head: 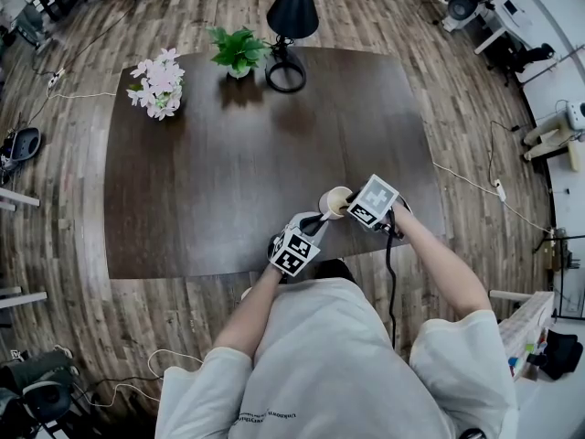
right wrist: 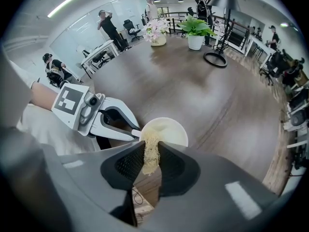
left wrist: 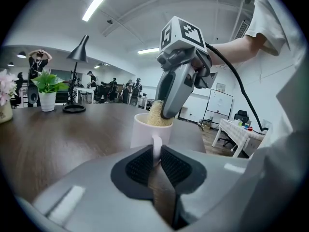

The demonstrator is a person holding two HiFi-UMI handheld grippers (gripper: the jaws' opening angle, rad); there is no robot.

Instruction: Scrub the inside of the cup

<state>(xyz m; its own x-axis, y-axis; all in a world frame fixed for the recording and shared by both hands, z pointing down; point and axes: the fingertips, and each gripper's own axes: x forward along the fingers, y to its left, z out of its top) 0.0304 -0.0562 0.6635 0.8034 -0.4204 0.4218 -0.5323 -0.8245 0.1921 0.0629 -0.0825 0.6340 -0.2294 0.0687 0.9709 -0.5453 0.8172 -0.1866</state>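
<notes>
Dark wooden table point(head: 228, 172) is filling most of my head view, with plank floor running all round it. Over its near edge, the white cup point(left wrist: 149, 129) is sitting upright directly ahead of the left gripper point(left wrist: 155, 156). I'm watching those jaws pinching narrow on the cup's handle point(left wrist: 156, 148), one dark pad on each side of it. The gripper body is hiding the cup's base, so I can't tell whether it is resting on the wood.

Now the right gripper point(right wrist: 150, 154) is angling down over the cup's mouth from above. Its jaws are standing close together, clamping a beige fibrous scrubber point(right wrist: 150, 151) between the pads. The scrubber's free end is sticking out past the jaw tips and reaching into the cup, on the rim side nearest those jaws. From the left gripper view I'm seeing it bulging above the rim, just beyond and above the handle.

Far beyond both sets of jaws, at the table's opposite edge, a black desk lamp point(head: 291, 16), a potted green plant point(head: 238, 51) and a pot of pale pink flowers point(head: 157, 82) are standing in a row, well apart from the cup. People are standing about in the room behind.
</notes>
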